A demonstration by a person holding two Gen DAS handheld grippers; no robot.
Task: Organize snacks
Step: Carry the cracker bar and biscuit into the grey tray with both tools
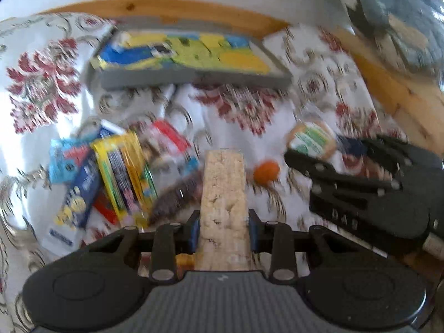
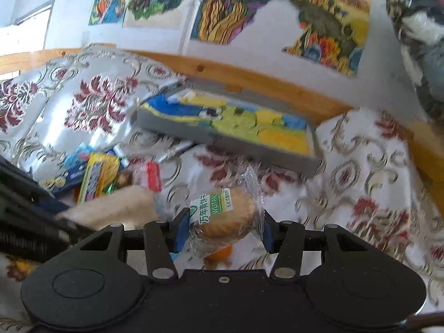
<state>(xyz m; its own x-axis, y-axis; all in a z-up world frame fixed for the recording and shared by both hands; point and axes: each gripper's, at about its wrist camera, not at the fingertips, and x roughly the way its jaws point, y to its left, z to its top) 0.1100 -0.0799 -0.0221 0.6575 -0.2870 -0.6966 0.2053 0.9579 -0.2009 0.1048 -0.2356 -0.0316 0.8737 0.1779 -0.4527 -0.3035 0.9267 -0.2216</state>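
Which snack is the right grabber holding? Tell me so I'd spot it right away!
Start at the grey tray on the flowery cloth, then come nearer to the right gripper. Between its blue pads sits a round golden biscuit in clear wrap, the only snack with a green-and-white label.

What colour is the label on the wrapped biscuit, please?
Green and white, on the wrapped biscuit held in the right gripper; clearest in the right wrist view.

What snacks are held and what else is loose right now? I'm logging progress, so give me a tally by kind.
Rice cracker bar in the left hand-held gripper: 1
Wrapped round biscuit in the right hand-held gripper: 1
Orange round item on the cloth: 1
Pile of loose packets, too blurred to count: 1
Total: 4
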